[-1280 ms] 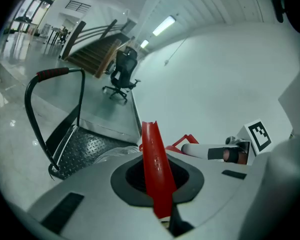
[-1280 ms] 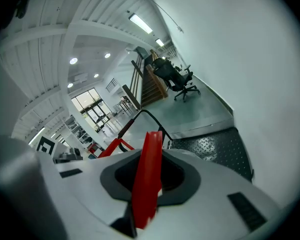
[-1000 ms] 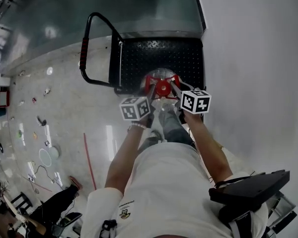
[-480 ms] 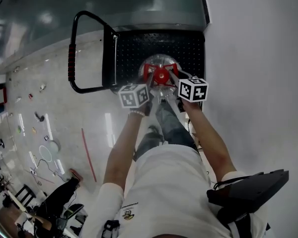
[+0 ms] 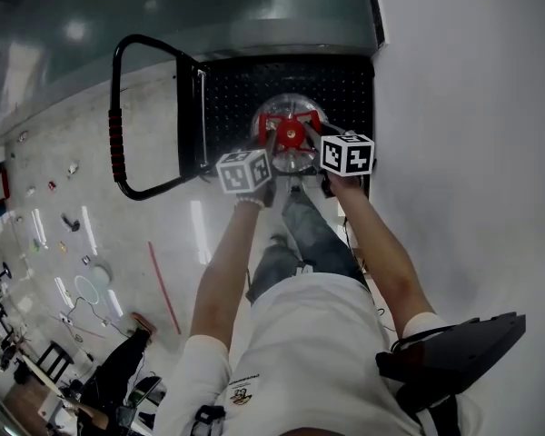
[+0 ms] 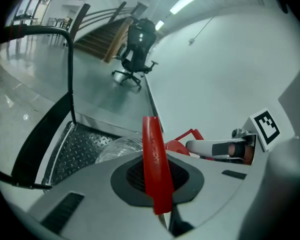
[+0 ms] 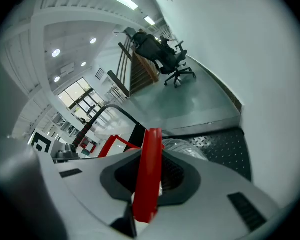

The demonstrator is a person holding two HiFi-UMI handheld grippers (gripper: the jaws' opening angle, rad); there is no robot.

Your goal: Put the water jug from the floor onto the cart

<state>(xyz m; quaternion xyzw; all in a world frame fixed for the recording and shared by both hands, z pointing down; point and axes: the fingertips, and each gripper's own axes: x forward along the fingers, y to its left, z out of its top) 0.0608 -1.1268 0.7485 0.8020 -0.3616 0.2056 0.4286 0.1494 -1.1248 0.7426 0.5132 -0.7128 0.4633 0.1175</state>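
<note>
Both grippers have carried the water jug (image 5: pixel 286 109) in from the near edge of the cart deck (image 5: pixel 232 98), and it now hangs over the middle of that black studded platform, lower than a second ago.

The left gripper (image 5: pixel 265 157) is clamped on one side of the jug's red carry handle (image 5: pixel 274 127). In the left gripper view the red strip runs straight through its closed jaws. The right gripper (image 5: pixel 316 148) grips the opposite side of the same handle, with its jaws pinched on the red bar in the right gripper view. The clear shoulder of the jug shows just beyond both sets of jaws.

This looks like the set-down step, with the lift and the carry apparently done. No view shows whether the jug's base already rests on the deck. The next move probably calls for lowering both sides evenly until the base sits flat, well inside the deck's edges. Only then should both grips let go, since a jug released tilted or early could tip or roll.

The deck is textured metal, likely grippy enough to hold the jug. The cart's black push handle (image 5: pixel 118 125) with its red grip stands at the left. The cart stands on a glossy pale floor (image 5: pixel 145 234) beside a plain grey wall (image 5: pixel 472 107). Farther off are an office chair (image 6: pixel 137 49) and a staircase (image 6: pixel 100 39).
</note>
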